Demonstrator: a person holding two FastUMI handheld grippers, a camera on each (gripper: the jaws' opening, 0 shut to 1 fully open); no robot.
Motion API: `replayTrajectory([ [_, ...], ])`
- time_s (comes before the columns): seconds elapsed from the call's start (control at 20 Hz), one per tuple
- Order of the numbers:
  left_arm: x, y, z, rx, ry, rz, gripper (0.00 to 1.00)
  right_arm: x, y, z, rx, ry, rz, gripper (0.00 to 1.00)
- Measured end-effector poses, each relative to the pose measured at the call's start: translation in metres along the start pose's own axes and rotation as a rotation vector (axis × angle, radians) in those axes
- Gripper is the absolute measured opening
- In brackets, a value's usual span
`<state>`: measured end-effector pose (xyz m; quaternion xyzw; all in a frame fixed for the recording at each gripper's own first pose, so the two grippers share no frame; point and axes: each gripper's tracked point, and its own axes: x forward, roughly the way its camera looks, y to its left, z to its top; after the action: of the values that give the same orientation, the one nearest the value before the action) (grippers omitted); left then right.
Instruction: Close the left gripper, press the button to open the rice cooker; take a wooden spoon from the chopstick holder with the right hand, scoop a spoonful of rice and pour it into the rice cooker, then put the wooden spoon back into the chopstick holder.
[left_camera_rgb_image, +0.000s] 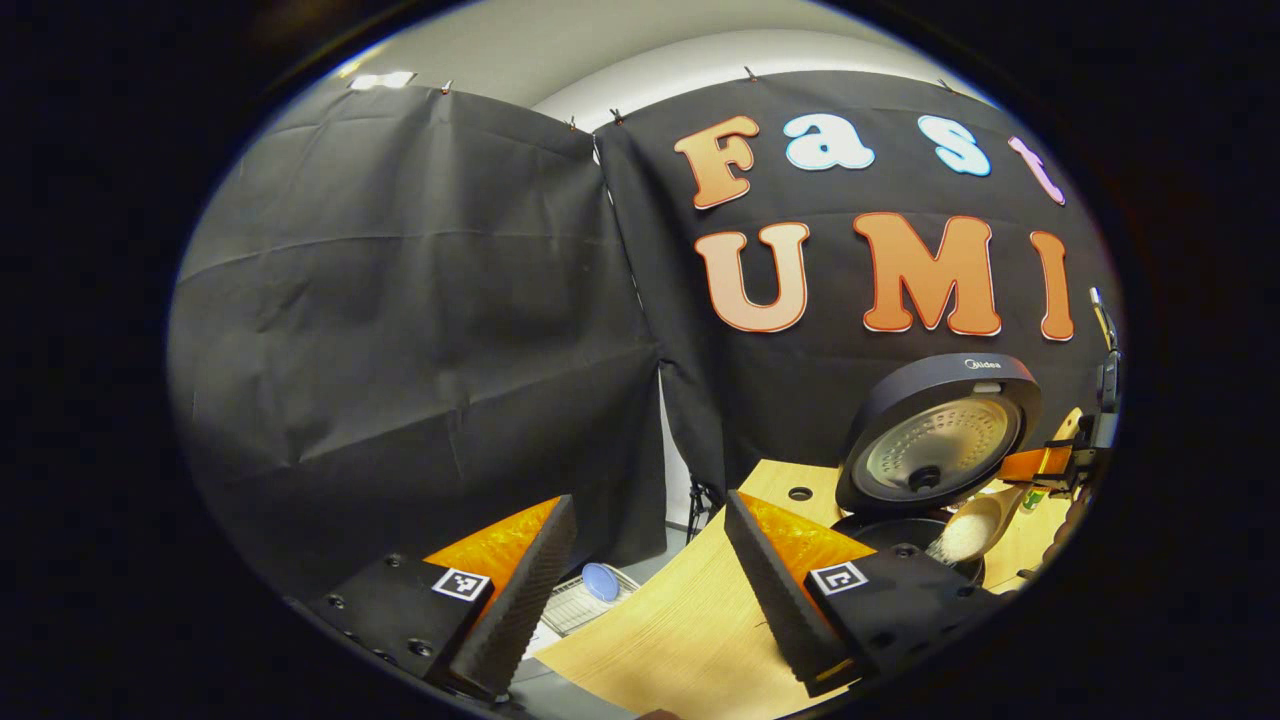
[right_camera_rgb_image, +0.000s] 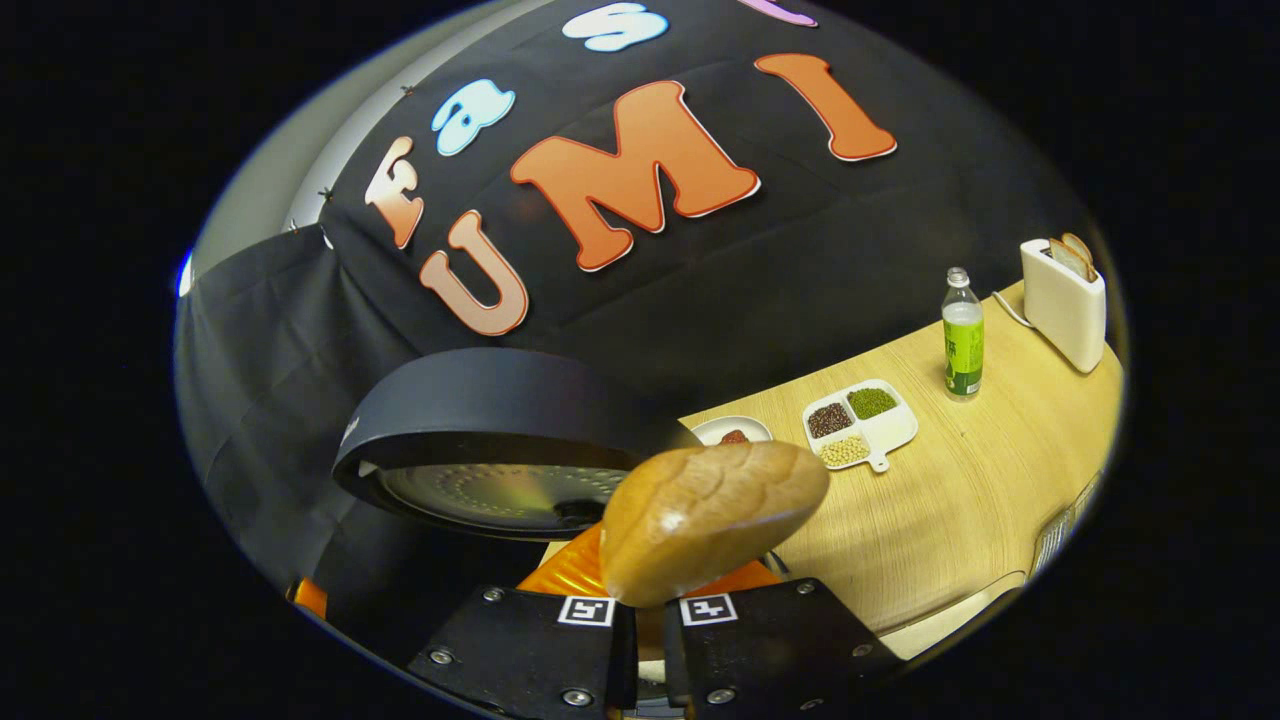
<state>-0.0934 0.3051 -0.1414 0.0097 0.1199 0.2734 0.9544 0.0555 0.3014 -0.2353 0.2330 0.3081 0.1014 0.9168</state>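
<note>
Closest to the lens in the right gripper view, the wooden spoon (right_camera_rgb_image: 712, 520) covers the middle of the frame with the rounded back of its bowl, so whatever it carries is hidden from this side. The right gripper (right_camera_rgb_image: 648, 625) is clenched on the spoon's handle, which is out of sight between the two pressed-together fingers. Behind the spoon, the rice cooker (right_camera_rgb_image: 480, 440) stands with its lid raised; its pot is concealed by the spoon and gripper. Farther along the table (right_camera_rgb_image: 960, 500) sit a divided dish of beans (right_camera_rgb_image: 860, 423), a bottle (right_camera_rgb_image: 962, 335) and a toaster (right_camera_rgb_image: 1062, 300), while a small plate (right_camera_rgb_image: 730, 430) is partly cut off by the spoon.

From the left gripper view, the left gripper (left_camera_rgb_image: 648, 590) hangs released, fingers spread wide apart with nothing between them. Far to the right, the spoon's bowl holds white rice just over the cooker's dark pot rim, though the fisheye edge makes details small. Below the table edge lies a wire rack (left_camera_rgb_image: 585, 600), partly blocked by a finger.
</note>
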Motion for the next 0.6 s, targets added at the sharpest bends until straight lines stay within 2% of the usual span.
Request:
replayTrajectory([
  [0.55, 0.003, 0.007, -0.007, -0.012, 0.008, 0.008, 1.0, 0.003, 0.028, -0.01, -0.248, -0.018, 0.059, 0.1],
  [0.6, 0.003, 0.007, -0.006, -0.012, 0.007, 0.007, 1.0, 0.003, 0.032, -0.014, -0.263, -0.007, 0.079, 0.05],
])
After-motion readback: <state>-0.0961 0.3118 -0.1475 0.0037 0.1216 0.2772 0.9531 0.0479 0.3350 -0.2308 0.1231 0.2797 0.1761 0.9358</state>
